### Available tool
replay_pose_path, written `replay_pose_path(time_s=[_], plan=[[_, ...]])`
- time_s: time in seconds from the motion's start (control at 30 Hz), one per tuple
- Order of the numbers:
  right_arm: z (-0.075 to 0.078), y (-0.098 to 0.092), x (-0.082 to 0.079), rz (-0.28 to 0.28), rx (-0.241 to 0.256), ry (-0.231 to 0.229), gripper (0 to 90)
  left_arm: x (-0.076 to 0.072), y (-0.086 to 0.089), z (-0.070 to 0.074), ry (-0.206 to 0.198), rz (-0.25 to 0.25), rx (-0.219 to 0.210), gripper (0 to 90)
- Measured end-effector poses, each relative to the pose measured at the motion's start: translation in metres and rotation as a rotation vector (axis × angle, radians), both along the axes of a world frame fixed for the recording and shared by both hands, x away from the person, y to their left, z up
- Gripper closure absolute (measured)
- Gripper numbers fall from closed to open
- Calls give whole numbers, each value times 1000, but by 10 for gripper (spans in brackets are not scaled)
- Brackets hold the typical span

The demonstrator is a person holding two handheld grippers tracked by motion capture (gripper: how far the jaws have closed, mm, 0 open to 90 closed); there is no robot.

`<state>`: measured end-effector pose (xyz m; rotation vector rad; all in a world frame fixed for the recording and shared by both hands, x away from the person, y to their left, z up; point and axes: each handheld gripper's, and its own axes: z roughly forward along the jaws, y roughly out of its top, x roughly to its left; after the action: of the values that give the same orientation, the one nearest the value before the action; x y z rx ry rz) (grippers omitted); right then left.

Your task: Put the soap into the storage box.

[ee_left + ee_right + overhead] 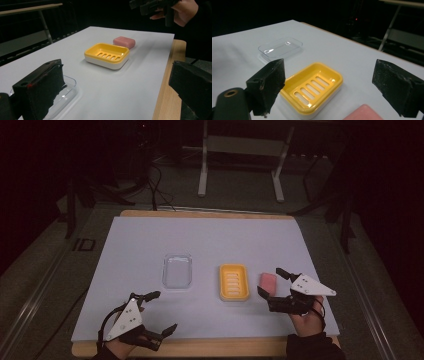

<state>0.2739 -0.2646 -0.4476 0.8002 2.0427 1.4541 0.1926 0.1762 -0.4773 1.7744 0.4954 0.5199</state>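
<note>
Pretty dim overall, the room past the table (210,245) is basically black. Light seems to come from above, so the white sheet is the brightest thing and shadows stay soft. High view is grainy and low-res. Small glare on the clear lid (280,47), and the close black jaws look blurry.

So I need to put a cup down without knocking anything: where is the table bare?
The far half of the white sheet, beyond the clear lid, soap dish and pink soap, is bare. So is the left strip beside the lid. It is crowded at the right, where the right tongs straddle the soap.
</note>
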Motion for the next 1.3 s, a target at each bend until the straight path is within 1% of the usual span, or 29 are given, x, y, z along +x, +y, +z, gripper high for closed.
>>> replay_pose_path(time_s=[0.03,0.07,0.1,0.13,0.17,0.2,0.23,0.27,0.3,0.33,0.37,0.4,0.43,0.47,0.5,0.53,0.6,0.63,0.7,0.77,0.8,0.87,0.93,1.0,1.07,1.1,1.17,1.27,1.3], plan=[[5,3,-2,-35,-70,-57,111,0,0,0,0,0,2,6],[5,3,-2,-35,-70,-57,111,0,0,0,0,0,2,6],[6,4,-2,-44,-104,-74,111,0,0,0,0,0,4,6],[6,4,-2,-44,-104,-74,111,0,0,0,0,0,4,6],[7,5,-3,-34,-118,-88,111,0,0,0,-1,1,4,6],[7,9,-3,-12,-137,-63,134,0,0,0,0,1,5,6],[8,11,-4,-16,-150,-22,129,0,0,0,0,1,6,6],[8,11,-4,-16,-150,-22,129,0,0,0,0,1,6,6],[7,13,-4,-18,-162,-8,133,0,0,0,2,1,7,6],[5,18,-4,7,-167,32,134,0,0,0,3,2,8,6],[5,20,-4,46,-156,44,142,1,0,0,3,2,12,6],[4,23,-5,55,-170,35,142,1,0,-1,3,2,14,6],[3,26,-6,43,-182,15,141,1,0,-1,3,2,14,6],[2,29,-7,19,-183,45,141,1,-1,-1,3,1,14,6],[1,32,-8,-30,-183,130,138,1,-1,-1,4,1,14,6],[-1,34,-6,-44,-199,190,140,0,-1,-1,4,0,15,5],[-4,35,-2,-38,-273,215,148,0,-1,-1,4,0,15,5],[-6,36,0,-32,-291,246,148,0,-1,-1,3,1,12,5],[-8,37,4,-67,-326,314,150,0,0,0,1,3,13,5],[-12,38,9,-82,-334,413,145,0,0,0,1,3,16,6],[-13,38,11,-104,-351,443,152,0,0,-1,2,3,14,6],[-16,37,13,-121,-352,483,152,0,-1,-1,2,3,17,5],[-17,36,15,-125,-342,502,152,0,-1,-1,2,3,17,6],[-16,35,17,-132,-334,535,152,0,-1,-1,2,3,17,5],[-16,35,17,-134,-332,539,152,0,-1,-1,2,4,18,6],[-17,33,20,-170,-339,605,148,0,-1,-1,1,4,19,6],[-18,33,22,-205,-352,647,149,0,-1,-1,1,4,22,6],[-21,30,28,-273,-369,754,149,0,-1,-1,2,4,24,6],[-22,29,29,-288,-372,781,149,0,-1,-1,3,5,23,6]])
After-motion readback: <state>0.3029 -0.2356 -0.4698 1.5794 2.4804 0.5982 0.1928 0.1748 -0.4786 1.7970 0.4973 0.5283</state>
